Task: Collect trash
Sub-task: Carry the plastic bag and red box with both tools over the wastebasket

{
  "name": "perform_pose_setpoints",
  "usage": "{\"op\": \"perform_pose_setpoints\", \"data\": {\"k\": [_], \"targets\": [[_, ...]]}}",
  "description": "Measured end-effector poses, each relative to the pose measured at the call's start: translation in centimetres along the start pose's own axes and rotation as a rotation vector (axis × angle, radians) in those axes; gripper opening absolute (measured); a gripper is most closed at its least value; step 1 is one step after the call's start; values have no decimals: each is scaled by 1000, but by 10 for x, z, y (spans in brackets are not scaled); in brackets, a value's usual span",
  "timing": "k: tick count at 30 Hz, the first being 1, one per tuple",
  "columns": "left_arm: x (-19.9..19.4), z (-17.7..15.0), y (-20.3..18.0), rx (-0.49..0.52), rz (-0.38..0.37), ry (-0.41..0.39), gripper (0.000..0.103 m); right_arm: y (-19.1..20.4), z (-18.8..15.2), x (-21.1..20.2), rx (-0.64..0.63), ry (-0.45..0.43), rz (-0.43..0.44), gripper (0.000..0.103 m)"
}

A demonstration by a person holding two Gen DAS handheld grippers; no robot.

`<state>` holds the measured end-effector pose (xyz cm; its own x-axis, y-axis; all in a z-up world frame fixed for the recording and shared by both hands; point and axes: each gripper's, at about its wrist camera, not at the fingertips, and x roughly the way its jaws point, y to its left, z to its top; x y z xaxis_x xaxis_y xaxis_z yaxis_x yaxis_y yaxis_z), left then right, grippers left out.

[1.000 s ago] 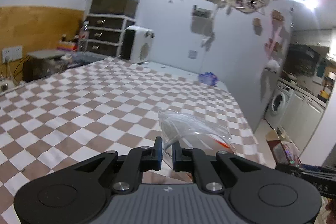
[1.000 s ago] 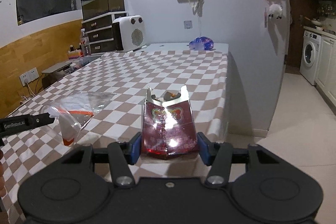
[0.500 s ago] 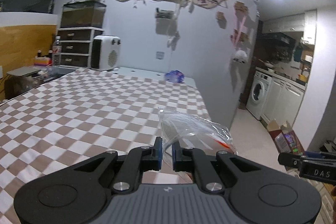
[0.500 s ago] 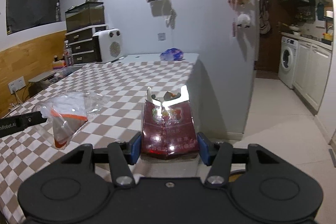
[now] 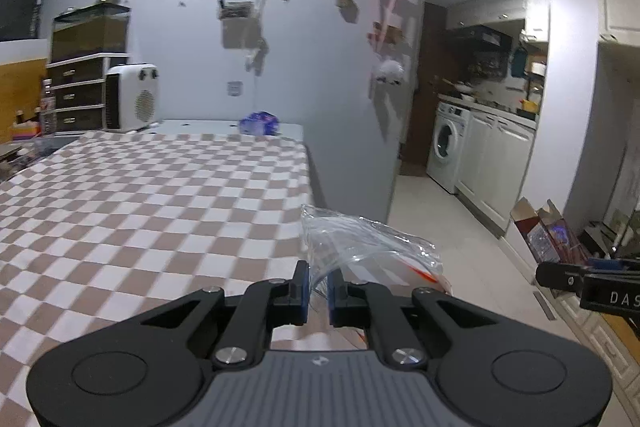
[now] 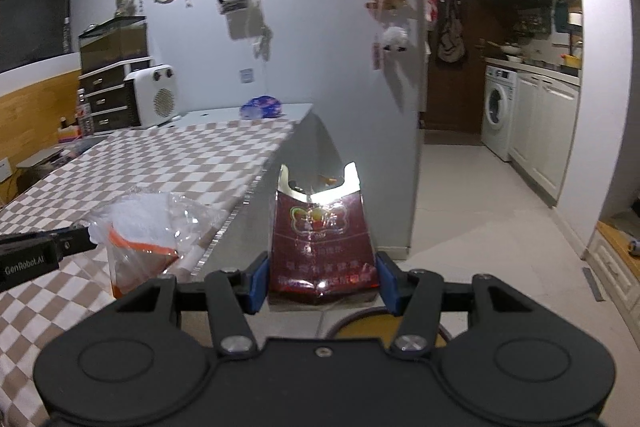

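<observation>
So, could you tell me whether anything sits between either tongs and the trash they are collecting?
Nothing visible does: the left tongs already pinch the clear plastic bag, and the right tongs already clamp the dark red packet.

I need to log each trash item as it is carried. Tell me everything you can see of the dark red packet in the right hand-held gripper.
The dark red packet is a glossy foil-like pouch, torn open at the top, where its silvery lining glares. A colourful emblem and pale print mark its front. It stands upright, clamped by its lower sides between the blue pads of the right hand-held gripper, off the table edge, above the floor. Some small bits show inside its mouth; what they are I cannot tell.
</observation>
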<state>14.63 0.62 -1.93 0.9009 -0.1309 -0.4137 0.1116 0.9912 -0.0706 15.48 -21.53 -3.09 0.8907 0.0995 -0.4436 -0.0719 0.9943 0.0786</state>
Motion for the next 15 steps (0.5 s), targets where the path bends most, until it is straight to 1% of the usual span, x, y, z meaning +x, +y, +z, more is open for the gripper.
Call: {"op": "perform_pose_setpoints", "data": {"k": [6,15], "targets": [[14,-7,-35,28,-38,27,9,-35,-8,-4,27,8,-34,55],[49,-24,-90,70,-91,99,9,-86,-28,4,70,45,-76,55]]}}
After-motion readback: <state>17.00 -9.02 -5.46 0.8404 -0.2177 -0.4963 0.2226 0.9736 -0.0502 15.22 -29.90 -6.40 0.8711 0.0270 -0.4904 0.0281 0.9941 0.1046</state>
